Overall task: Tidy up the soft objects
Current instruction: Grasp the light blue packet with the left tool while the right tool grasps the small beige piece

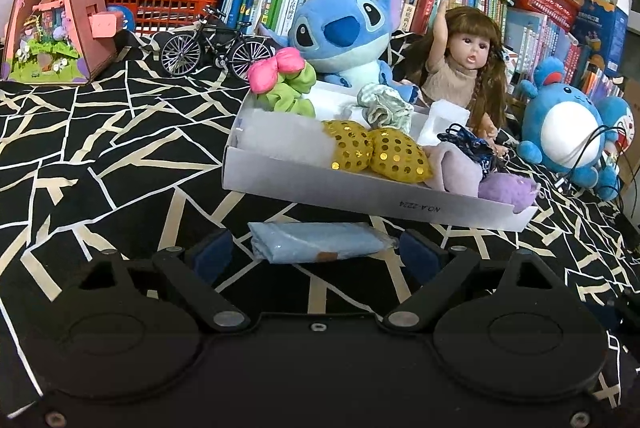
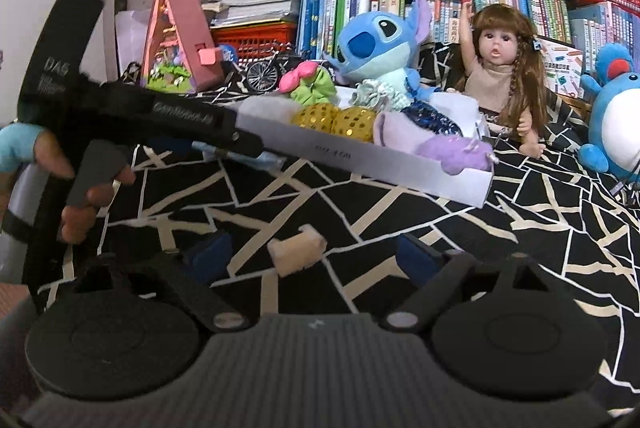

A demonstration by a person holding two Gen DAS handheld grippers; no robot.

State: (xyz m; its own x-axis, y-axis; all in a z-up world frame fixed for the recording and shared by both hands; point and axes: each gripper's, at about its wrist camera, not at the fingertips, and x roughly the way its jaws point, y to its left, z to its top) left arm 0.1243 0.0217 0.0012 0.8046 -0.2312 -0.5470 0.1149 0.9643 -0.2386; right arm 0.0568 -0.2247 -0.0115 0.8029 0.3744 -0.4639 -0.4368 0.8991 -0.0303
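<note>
Folded blue cloth (image 1: 320,242) lies on the patterned bedspread (image 1: 100,156) just before the white box (image 1: 360,190) of soft bits, between my left gripper (image 1: 316,254) jaws, spread wide. My right gripper (image 2: 314,256) gapes around a small beige piece (image 2: 298,254), pads clear.

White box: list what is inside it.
The white box holds a pink-green scrunchie, pale scrunchie, two gold sequin pads, lilac cloth, purple plush. Anything beneath stays hidden.

Dim indoor light, colours saturated; strong fisheye bending at edges; right-wrist view slightly motion-blurred; corners dark
</note>
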